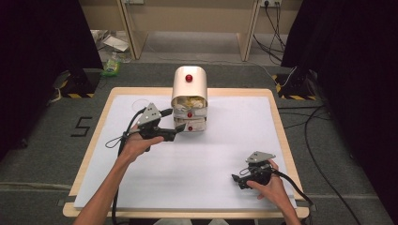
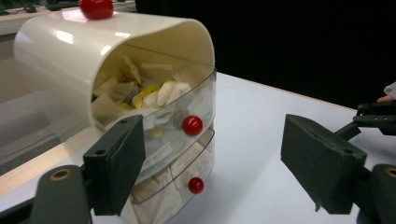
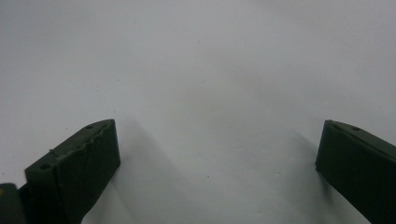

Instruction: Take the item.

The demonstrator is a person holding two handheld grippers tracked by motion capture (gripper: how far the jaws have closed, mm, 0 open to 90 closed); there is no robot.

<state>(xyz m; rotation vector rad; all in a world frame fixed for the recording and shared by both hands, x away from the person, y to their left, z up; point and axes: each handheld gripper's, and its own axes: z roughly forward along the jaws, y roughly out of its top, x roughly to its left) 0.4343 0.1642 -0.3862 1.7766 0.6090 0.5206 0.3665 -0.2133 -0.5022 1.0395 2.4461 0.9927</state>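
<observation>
A cream drawer unit (image 1: 189, 101) stands at about twelve o'clock on the white table sheet (image 1: 197, 159), just inside the far edge. From the high view it reads as a rounded hood with a red knob (image 1: 188, 78) on top and two clear drawers stacked under it. Its long axis runs upright, and the drawer fronts face six o'clock, toward the person.

The left gripper (image 1: 171, 125) hovers at roughly nine o'clock of the unit, just beside the lower drawers, its jaws pointing at three o'clock toward them. Its jaws stand wide apart with nothing between them.

The left gripper view adds what the high view cannot give. The upper drawer (image 2: 159, 112) is packed with crumpled white and yellow packets, and the lower drawer (image 2: 177, 182) holds flat paper sachets. Each drawer has its own red knob, the upper one (image 2: 192, 125) and the lower one (image 2: 195, 185), and both lie between the two black pads (image 2: 119, 163) in that view, farther off.

The right gripper (image 1: 237, 180) rests at about four o'clock on the sheet, well apart from the unit, held in the right hand (image 1: 270, 187). The right gripper view shows its jaws spread wide over bare white sheet, holding nothing.
</observation>
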